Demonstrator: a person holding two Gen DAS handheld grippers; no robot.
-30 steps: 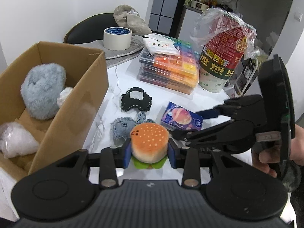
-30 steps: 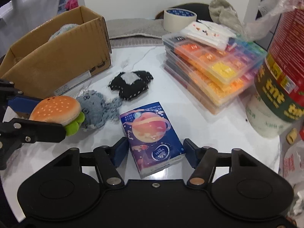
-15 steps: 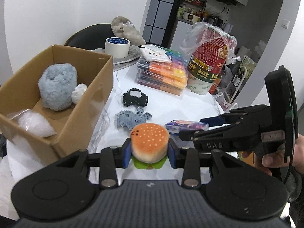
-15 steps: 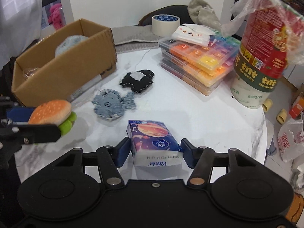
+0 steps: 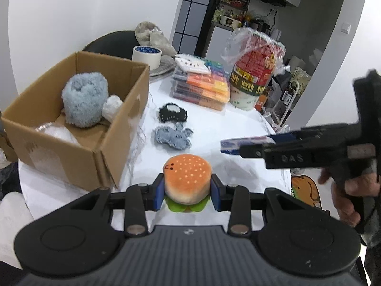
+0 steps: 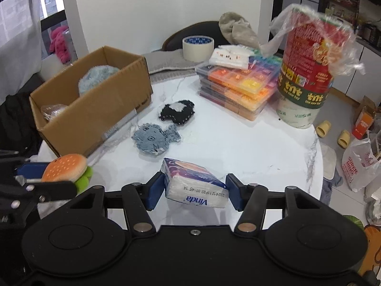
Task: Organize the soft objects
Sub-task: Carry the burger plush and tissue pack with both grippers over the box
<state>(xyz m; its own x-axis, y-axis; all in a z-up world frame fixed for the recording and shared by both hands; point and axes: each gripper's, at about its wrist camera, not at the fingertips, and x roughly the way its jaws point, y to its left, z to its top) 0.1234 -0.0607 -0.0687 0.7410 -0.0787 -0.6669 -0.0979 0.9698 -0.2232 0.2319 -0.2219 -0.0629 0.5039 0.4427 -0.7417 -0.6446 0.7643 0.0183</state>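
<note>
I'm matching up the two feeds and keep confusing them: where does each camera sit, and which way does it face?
Left wrist: sits on the left gripper, looking along its fingers over the burger plush toward the cardboard box; the right gripper and the person's hand show at right.
Right wrist: sits on the right gripper, looking over the Vinda tissue pack across the white table; the left gripper shows at lower left.
Both share the box, burger, blue fish plush and black plush.
</note>
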